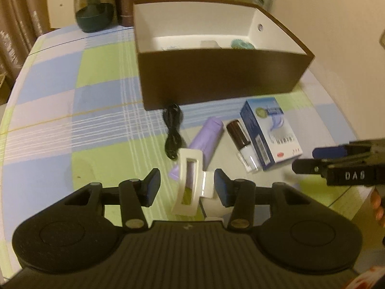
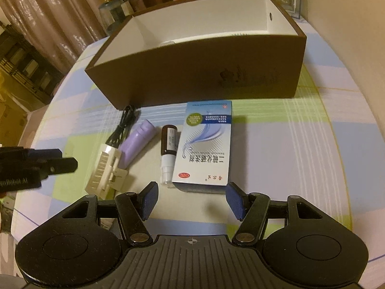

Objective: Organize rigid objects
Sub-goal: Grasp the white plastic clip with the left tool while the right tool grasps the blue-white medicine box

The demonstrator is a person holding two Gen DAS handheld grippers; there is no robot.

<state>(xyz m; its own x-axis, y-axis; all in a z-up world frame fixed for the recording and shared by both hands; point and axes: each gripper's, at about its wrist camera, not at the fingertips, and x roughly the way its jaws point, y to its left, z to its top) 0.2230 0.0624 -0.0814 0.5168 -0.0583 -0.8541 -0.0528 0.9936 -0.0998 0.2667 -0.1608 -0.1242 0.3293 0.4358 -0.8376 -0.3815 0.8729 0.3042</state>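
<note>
A white hair claw clip [image 1: 190, 180] lies on the checked tablecloth between the open jaws of my left gripper [image 1: 187, 187]; it also shows in the right wrist view [image 2: 104, 171]. Beside it lie a purple tube [image 1: 208, 143], a small brown-capped spray bottle [image 1: 241, 144] and a blue-white medicine box [image 1: 269, 134]. My right gripper [image 2: 191, 198] is open and empty, just in front of the medicine box [image 2: 205, 144] and the spray bottle [image 2: 168, 154]. A brown open box [image 1: 216, 79] with a white inside stands behind them.
A coiled black cable [image 1: 172, 130] lies in front of the brown box. A dark glass jar [image 1: 95, 4] and brown canisters [image 1: 126, 2] stand at the table's far edge. The box [image 2: 197, 72] holds a few small items, including something teal [image 1: 243, 44].
</note>
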